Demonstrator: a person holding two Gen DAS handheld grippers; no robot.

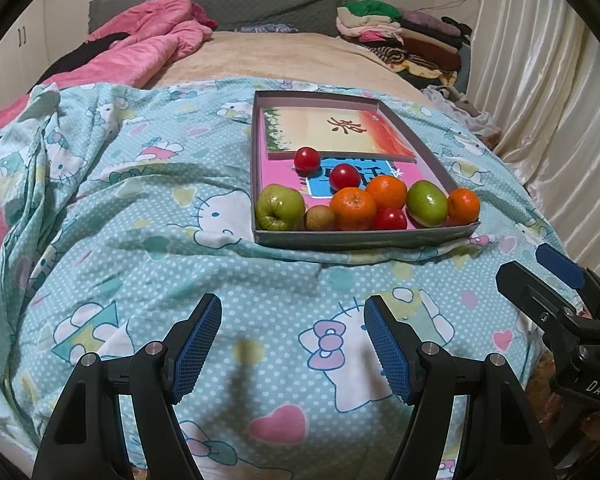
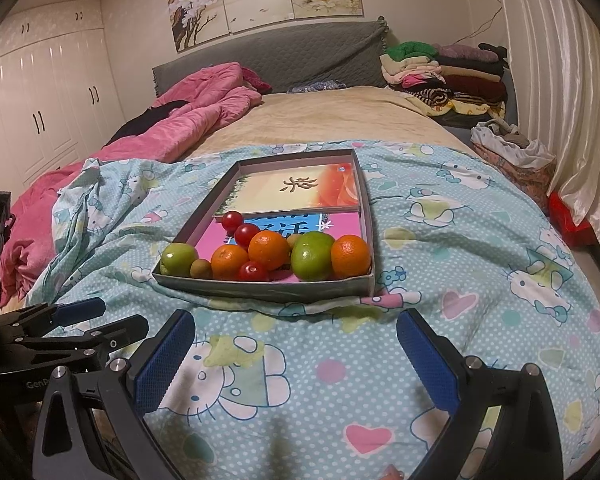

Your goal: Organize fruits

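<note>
A shallow grey box (image 1: 364,237) (image 2: 260,286) lies on the Hello Kitty bedsheet. At its near end sit two green apples (image 1: 280,207) (image 1: 427,203), three oranges (image 1: 354,208), three red cherry tomatoes (image 1: 307,159) and a small brown kiwi (image 1: 319,218). The same fruit shows in the right wrist view: a green apple (image 2: 312,256), oranges (image 2: 350,256), tomatoes (image 2: 253,271). My left gripper (image 1: 292,344) is open and empty, short of the box. My right gripper (image 2: 296,354) is open and empty, also short of the box.
Two printed cards (image 1: 332,130) line the box floor. A pink quilt (image 1: 140,52) lies at the far left of the bed. Folded clothes (image 1: 404,36) are stacked at the far right. A curtain (image 1: 540,80) hangs on the right.
</note>
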